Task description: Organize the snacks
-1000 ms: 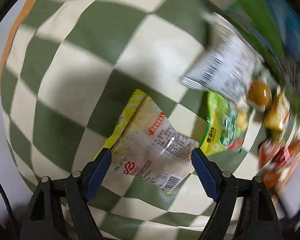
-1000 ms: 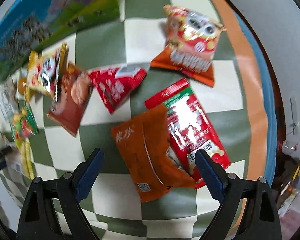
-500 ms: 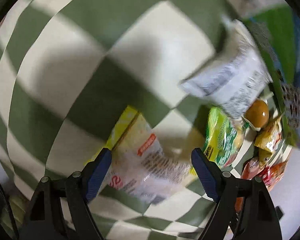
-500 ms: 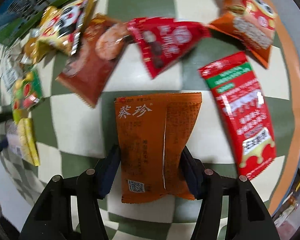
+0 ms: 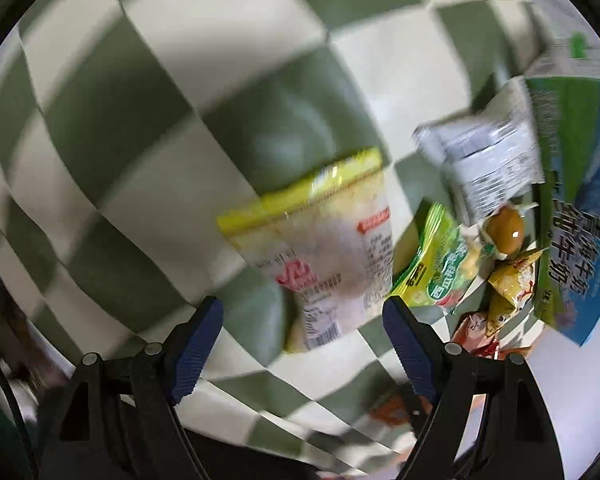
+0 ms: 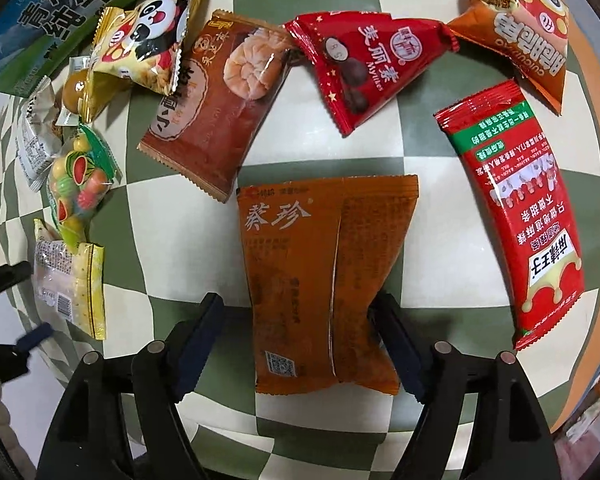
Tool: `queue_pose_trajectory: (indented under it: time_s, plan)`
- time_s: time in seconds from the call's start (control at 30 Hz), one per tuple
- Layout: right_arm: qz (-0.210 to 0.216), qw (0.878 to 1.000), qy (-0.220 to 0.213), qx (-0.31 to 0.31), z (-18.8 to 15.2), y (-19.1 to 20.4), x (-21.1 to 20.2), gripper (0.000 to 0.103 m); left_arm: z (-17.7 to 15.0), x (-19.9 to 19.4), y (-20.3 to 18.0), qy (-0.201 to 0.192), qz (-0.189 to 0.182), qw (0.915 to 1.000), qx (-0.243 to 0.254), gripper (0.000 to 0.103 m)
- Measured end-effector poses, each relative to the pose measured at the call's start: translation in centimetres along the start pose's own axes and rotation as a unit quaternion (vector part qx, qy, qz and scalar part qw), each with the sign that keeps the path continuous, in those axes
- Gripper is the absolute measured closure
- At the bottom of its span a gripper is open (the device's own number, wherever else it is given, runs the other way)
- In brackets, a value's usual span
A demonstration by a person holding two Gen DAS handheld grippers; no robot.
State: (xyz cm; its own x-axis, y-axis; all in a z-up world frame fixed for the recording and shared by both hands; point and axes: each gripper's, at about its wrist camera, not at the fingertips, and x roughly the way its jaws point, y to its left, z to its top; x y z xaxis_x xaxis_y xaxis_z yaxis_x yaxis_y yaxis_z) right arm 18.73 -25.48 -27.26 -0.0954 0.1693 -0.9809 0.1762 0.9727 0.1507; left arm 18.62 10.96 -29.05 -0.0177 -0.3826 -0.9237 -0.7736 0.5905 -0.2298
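My right gripper (image 6: 300, 320) is open, its fingers standing on either side of an orange snack pack (image 6: 324, 280) that lies flat on the green-and-cream checked cloth (image 6: 324, 136). The right finger touches the pack's edge; the left finger stands apart from it. My left gripper (image 5: 302, 320) is open and empty, just above a yellow-edged clear cracker pack (image 5: 324, 248), also seen in the right wrist view (image 6: 70, 280). A green candy pack (image 5: 436, 264) lies right of it.
Around the orange pack lie a brown pastry pack (image 6: 216, 116), a red chocolate pack (image 6: 364, 64), a long red sachet (image 6: 516, 208), an orange panda pack (image 6: 520, 28) and a yellow panda pack (image 6: 148, 44). A milk carton box (image 6: 56, 8) stands at the back left.
My right gripper shut on the orange pack, turned it upright in view, then opened. My left gripper swung over the cracker pack, staying open.
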Motion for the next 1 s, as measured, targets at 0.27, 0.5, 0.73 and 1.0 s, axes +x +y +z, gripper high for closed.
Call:
queue_pose_trajectory:
  time_s: [0.27, 0.5, 0.73, 1.0]
  plan:
    - [-0.027, 1.000, -0.010, -0.013, 0.0, 2.0, 1.6, 0.036, 1.7, 1.7, -2.2, -0.038, 0.003, 0.9990, 0.023, 0.024]
    - [-0.009, 0.999, -0.003, -0.039, -1.3, 2.8, 1.3, 0.042, 0.1, 2.5, -6.3, -0.077, 0.100, 0.9631, 0.238, 0.033]
    - [0.034, 0.998, 0.017, -0.048, -2.1, 4.5, 2.0, 0.028, -3.3, 4.9, -9.5, -0.075, 0.184, 0.9001, 0.388, 0.031]
    - [-0.010, 0.999, -0.020, -0.050, -2.0, 6.4, 0.0, 0.021, -1.7, 7.2, -12.4, -0.105, 0.205, 0.9003, 0.369, 0.036]
